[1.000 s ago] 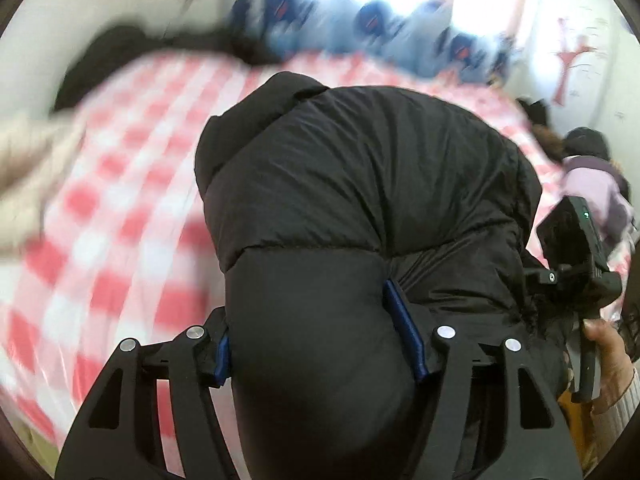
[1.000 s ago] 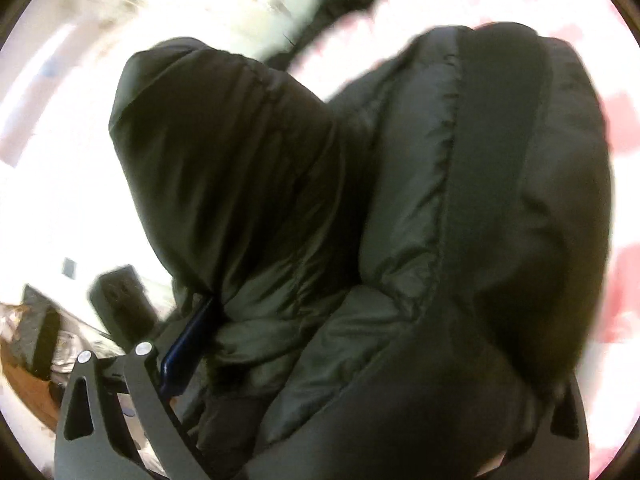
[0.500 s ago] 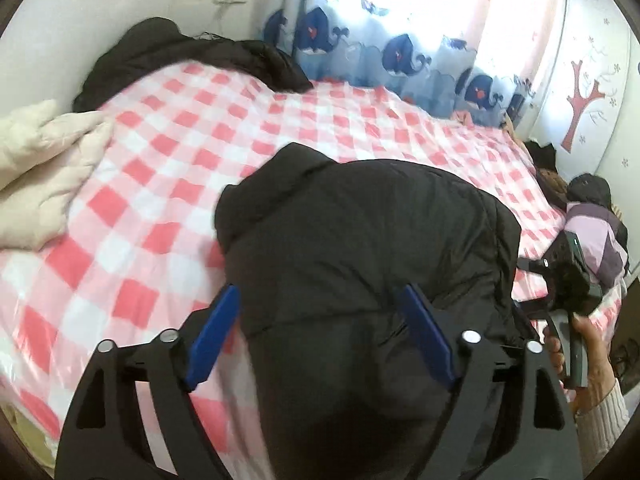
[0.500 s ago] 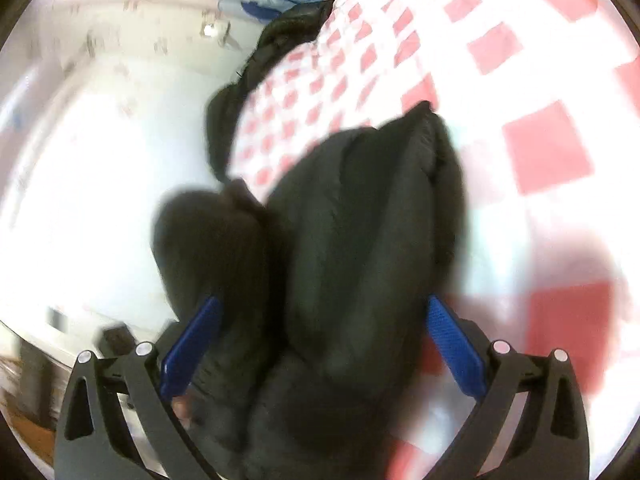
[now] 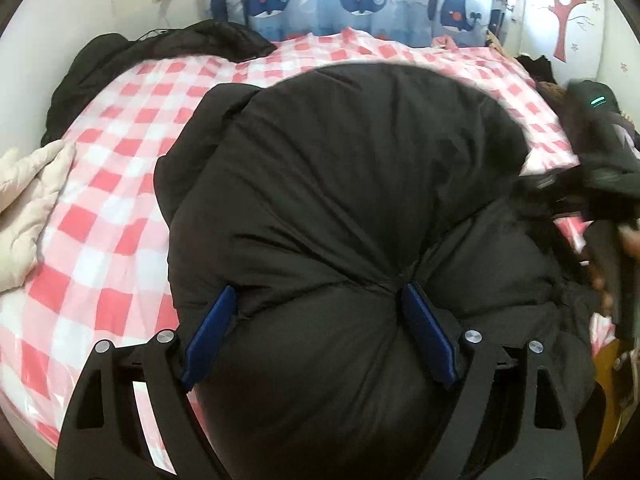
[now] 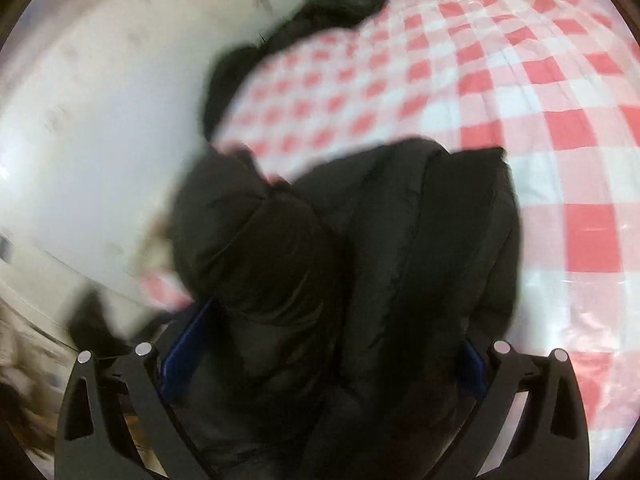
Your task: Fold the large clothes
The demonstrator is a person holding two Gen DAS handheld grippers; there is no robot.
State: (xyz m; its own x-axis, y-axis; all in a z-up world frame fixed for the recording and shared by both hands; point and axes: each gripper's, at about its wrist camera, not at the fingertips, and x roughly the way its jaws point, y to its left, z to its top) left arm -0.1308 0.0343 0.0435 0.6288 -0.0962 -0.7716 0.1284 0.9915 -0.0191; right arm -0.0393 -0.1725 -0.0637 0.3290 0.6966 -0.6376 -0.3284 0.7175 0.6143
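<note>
A black padded jacket is gripped by the left gripper, a thick fold of it bulging between the two blue pads, which press into the padding on either side. Half a second ago those pads were spread wider and merely straddled the fabric; now they are drawn in and the padding is pinched into creases at each pad. The jacket is bunched in a rounded heap on the near half of the bed, over the red-and-white checked sheet, and more of the sheet is covered by it than in the earlier left wrist view.

In the right wrist view the jacket is seen doubled into two thick rolls between the fingers of the right gripper. A blue pad is visible at the left of the bundle and only a sliver of the other at the right, both against the fabric, so the bundle is clamped. Half a second ago both pads stood clear and well apart.

The right gripper is blurred at the right edge of the left wrist view, higher than before. A cream quilted garment lies at the left edge of the bed, and another dark garment is heaped at the far left corner, below the whale-print curtain.
</note>
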